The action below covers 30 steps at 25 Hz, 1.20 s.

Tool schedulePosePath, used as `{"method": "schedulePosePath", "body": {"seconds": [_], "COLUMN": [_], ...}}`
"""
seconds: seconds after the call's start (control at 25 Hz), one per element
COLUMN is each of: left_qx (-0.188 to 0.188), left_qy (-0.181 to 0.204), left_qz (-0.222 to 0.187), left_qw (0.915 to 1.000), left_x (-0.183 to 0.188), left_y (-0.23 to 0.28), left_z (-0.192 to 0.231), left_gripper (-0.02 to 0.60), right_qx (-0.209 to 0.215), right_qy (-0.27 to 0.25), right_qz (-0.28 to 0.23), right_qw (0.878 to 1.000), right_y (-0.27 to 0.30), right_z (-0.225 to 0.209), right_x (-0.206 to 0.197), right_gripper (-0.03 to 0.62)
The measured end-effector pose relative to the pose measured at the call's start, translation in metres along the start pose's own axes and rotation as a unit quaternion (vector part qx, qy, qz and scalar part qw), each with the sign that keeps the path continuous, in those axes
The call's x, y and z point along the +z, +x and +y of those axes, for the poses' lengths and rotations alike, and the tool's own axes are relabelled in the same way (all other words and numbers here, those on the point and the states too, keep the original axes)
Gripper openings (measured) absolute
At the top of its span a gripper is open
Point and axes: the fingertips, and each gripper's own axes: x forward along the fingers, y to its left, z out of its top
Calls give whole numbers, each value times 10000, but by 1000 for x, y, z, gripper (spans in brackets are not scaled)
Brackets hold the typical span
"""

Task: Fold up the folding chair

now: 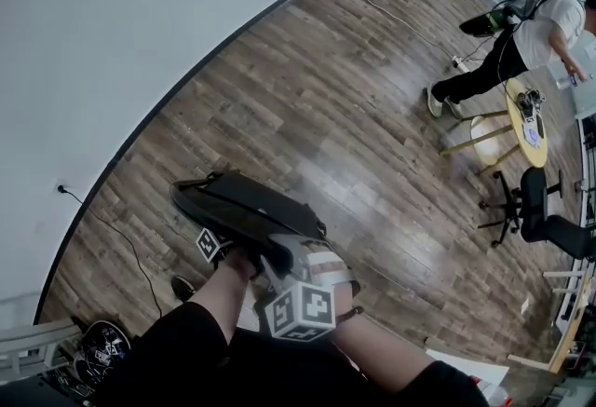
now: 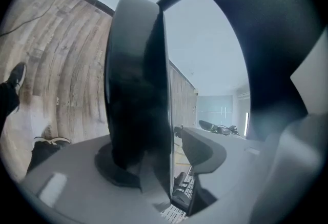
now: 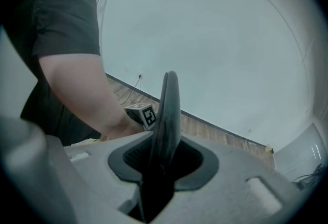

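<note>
– Right gripper [image 3: 163, 164]: what is it doing?
– It is pinching a thin edge of the black folding chair [image 1: 244, 207]. Both pads press on that edge, which stands upright out of the jaws toward 12 o'clock in the right gripper view.
– And the left gripper [image 2: 169, 164]?
– Spread. A thick dark panel of the chair stands between its jaws, close against the pad at 9 o'clock. The pad at 3 o'clock sits apart from it, with a clear gap between.
– Where is the chair overall?
– In the head view it is at about 8 o'clock from the middle, looking flat and closed up. It lies just beyond both hands, over the brown wood-plank floor [image 1: 326, 107]. I cannot tell whether it rests on the floor.
– Anything around it?
– A plain pale wall [image 1: 121, 23] runs along 10 o'clock. At 2 o'clock, well apart, a person in a white shirt [image 1: 549, 23] bends over a round yellow-topped desk [image 1: 537, 152]. A black office chair [image 1: 534, 196] stands near the desk at 3 o'clock.
</note>
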Motion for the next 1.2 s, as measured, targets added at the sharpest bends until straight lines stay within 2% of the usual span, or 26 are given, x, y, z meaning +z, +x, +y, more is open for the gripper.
{"method": "schedulePosePath", "body": {"seconds": [0.32, 0.52, 0.6, 0.72, 0.84, 0.92, 1.04, 1.2], "left_qx": [-222, -504, -495, -404, -354, -357, -372, -149], "left_qy": [-8, 86, 160, 454, 979, 1521, 2391, 3624], "left_qz": [130, 90, 166, 297, 447, 607, 839, 1169], "left_qw": [9997, 9987, 9985, 9977, 9936, 9859, 9666, 9245], "left_x": [-2, 2, -2, -2, 5, 10, 16, 38], "left_y": [-7, -17, -28, -53, -82, -104, -138, -166], "left_z": [9, -14, -14, -13, -22, -36, -65, -88], "left_gripper": [326, 338, 339, 339, 337, 338, 337, 339], "right_qx": [144, 165, 191, 233, 241, 281, 426, 463], "right_qy": [75, 114, 133, 156, 167, 204, 319, 393], "right_qz": [25, -11, 6, 7, -13, -35, -51, -15], "right_qw": [9999, 9998, 9997, 9996, 9996, 9994, 9986, 9982], "right_y": [6, 8, 9, 13, 15, 15, 15, 17], "right_z": [-7, -19, -22, -25, -29, -29, -23, -18], "right_x": [-1, -2, -5, -5, -4, -5, -6, -4], "right_gripper": [110, 109, 109, 110, 110, 110, 105, 100]}}
